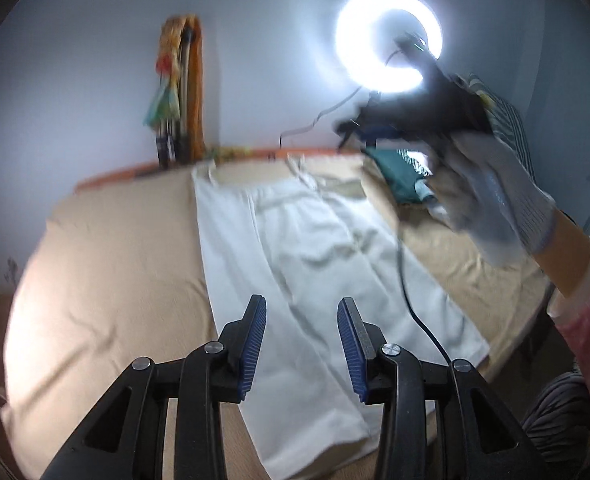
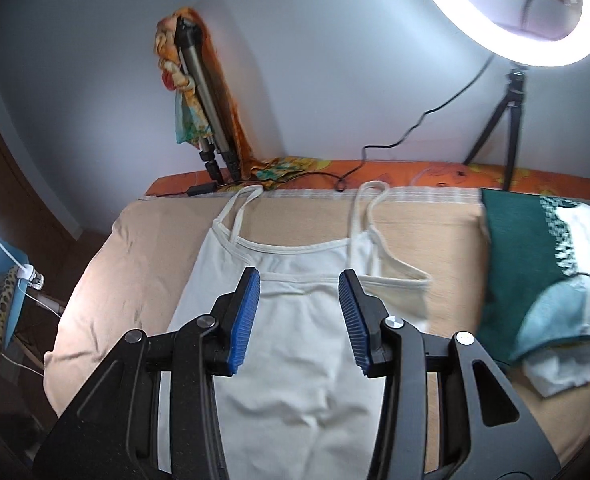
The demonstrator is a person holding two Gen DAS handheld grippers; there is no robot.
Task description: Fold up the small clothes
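The white top [image 2: 287, 340] is laid flat on the tan bed cover [image 2: 135, 280], with its thin straps [image 2: 369, 216] pointing away toward the wall and its bottom hem near the person — so its long side runs straight away from both tongs. The right gripper [image 2: 299, 322] is held above the chest part of the top, just below the neckline, and its blue pads [image 2: 245, 322] are spread wide with nothing between them. The left gripper [image 1: 301, 346] is held above the lower part of the top, nearer the hem, and its pads are spread apart and empty too. By this, the strap end seems closer to the right gripper and the hem end closer to the left one. The fold will likely turn on which end gets lifted over the other — that is only a guess. A green and white cloth [image 2: 535, 272] is seen beside the top on the right, apart from it. In the left view the gloved right hand [image 1: 491, 204] and its tool are blurred and hide part of that side. The hem corners are cut off by the tongs in the right view. It cannot be told how high the pads are above the cloth.
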